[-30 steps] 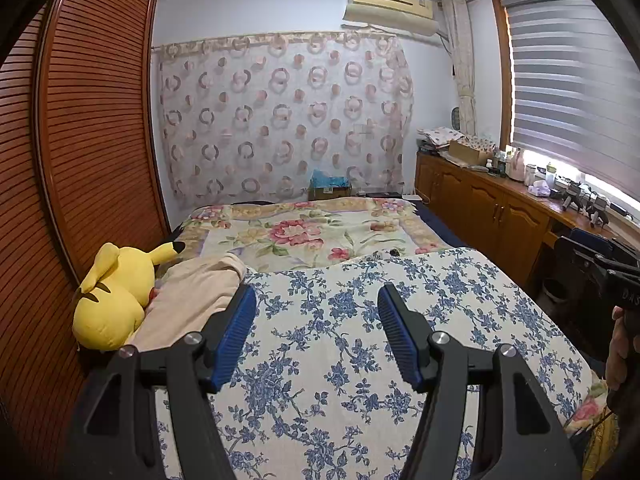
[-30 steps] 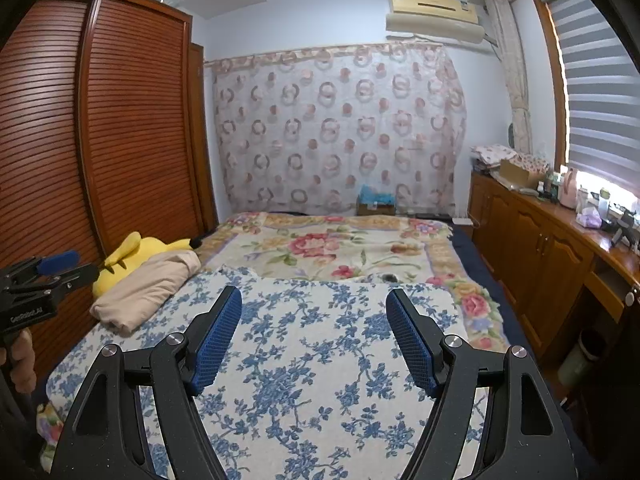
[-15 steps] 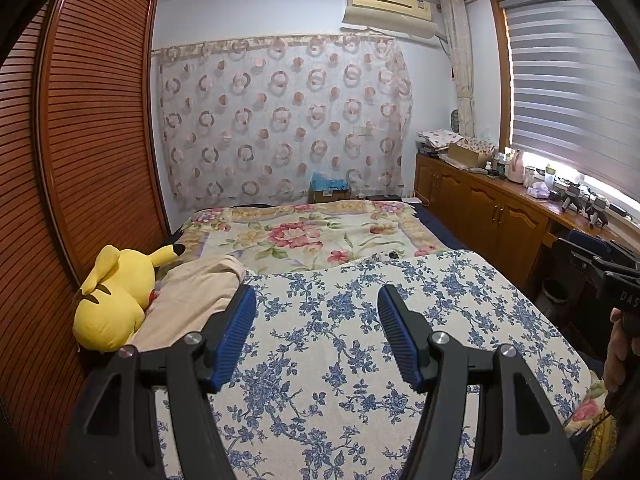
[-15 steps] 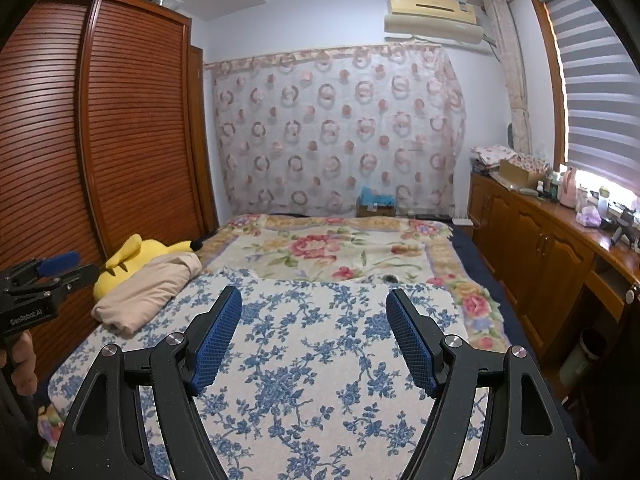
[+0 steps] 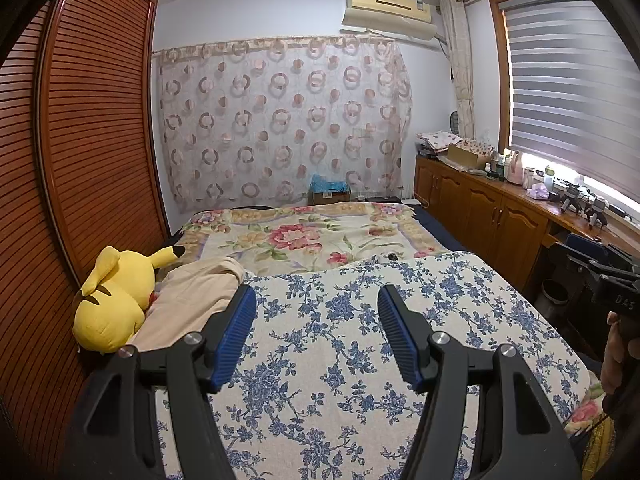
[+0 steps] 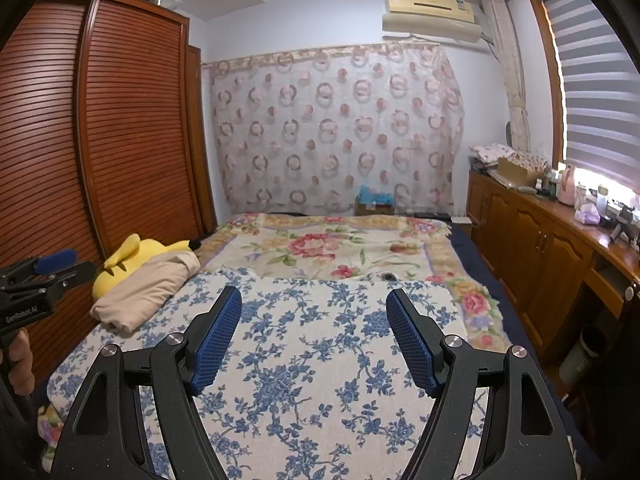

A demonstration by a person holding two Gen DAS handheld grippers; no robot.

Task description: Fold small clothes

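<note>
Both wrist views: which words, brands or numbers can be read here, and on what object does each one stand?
"GenRobot.AI": white print on the left hand-held gripper body, right wrist view.
"DAS": partial white letters on the right hand-held gripper body, rest cut off.
Air conditioner label: too small to read.
Bottles on the counter: labels too blurred.

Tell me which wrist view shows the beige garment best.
The right wrist view: the beige garment lies whole on the bed, unblocked. In the left wrist view, a blue finger pad of the left gripper hides its near end.
</note>
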